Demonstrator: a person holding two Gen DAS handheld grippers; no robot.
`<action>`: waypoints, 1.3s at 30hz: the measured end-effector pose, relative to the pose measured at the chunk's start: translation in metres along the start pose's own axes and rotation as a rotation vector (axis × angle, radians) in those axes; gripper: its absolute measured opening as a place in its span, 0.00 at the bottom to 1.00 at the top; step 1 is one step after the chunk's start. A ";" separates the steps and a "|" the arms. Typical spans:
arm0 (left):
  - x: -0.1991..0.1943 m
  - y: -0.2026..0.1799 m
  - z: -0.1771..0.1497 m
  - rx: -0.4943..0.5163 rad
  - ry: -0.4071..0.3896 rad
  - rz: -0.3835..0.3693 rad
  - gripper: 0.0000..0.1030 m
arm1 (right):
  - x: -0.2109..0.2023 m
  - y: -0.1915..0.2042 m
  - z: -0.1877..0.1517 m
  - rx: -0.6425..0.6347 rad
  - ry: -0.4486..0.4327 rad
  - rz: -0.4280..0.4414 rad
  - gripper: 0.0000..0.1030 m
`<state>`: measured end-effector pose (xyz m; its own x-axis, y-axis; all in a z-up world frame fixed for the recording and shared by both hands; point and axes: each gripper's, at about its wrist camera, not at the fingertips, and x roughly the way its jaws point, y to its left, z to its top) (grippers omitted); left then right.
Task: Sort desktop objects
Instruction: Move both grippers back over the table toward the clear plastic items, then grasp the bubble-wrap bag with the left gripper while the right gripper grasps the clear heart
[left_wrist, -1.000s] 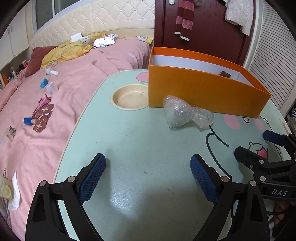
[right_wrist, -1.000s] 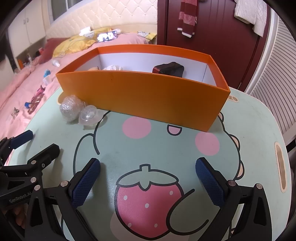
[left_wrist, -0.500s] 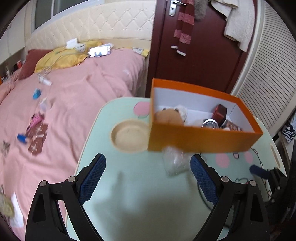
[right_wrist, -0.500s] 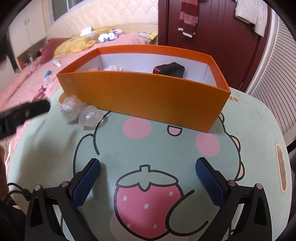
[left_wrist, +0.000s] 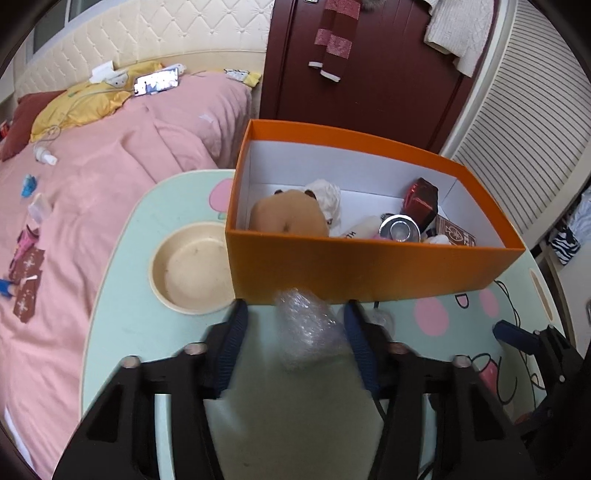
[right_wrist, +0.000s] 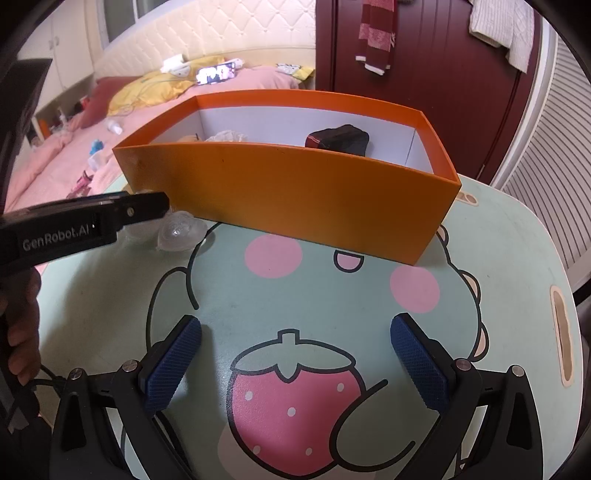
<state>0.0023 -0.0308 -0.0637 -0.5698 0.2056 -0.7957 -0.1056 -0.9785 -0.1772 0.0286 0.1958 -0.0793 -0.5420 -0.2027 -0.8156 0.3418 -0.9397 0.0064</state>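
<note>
From the left wrist view, your left gripper (left_wrist: 293, 325) has its blue pads (left_wrist: 236, 332) drawn in narrow around the crumpled bubble wrap (left_wrist: 306, 328). The right pad looks to touch the plastic. The left one shows a sliver of table beside it, so you cannot be sure the grasp has fully closed. The wrap sits just short of the near wall of the orange box (left_wrist: 369, 273), at 12 o'clock from your fingers.

Inside the box you already have a brown plush (left_wrist: 290, 219), a crumpled white tissue (left_wrist: 327, 194), a shiny dark red packet (left_wrist: 421, 203), a silver-capped bottle (left_wrist: 399, 230) and a small brown card box (left_wrist: 456, 234). So most of the sorting looks done. The round beige cup recess (left_wrist: 188, 267) at 10 o'clock is part of the table (left_wrist: 122, 295) and holds nothing.

From the right wrist view, your right gripper (right_wrist: 295, 365) hangs wide apart over the strawberry print, holding nothing. The box lies at 12 o'clock. At 10 o'clock, a clear lobe of the plastic pokes out under the left gripper's black body.

Apart from that wrap, no loose item shows on the table. Judging by this, lifting the wrap over the near wall and dropping it in is likely the last step. The plastic is light and springy, so squeeze firmly before you lift.
</note>
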 end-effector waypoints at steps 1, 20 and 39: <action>0.000 0.002 -0.001 -0.008 0.001 -0.007 0.35 | 0.000 0.000 0.000 0.000 0.000 0.000 1.00; -0.023 0.010 -0.037 0.030 -0.021 0.117 0.36 | 0.004 0.001 0.007 0.008 0.021 -0.017 1.00; -0.027 0.030 -0.038 -0.025 -0.032 0.143 0.36 | 0.010 0.042 0.043 -0.077 -0.039 0.082 0.86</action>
<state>0.0455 -0.0652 -0.0699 -0.6034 0.0633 -0.7949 -0.0018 -0.9970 -0.0779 0.0048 0.1427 -0.0623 -0.5387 -0.2902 -0.7910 0.4435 -0.8959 0.0267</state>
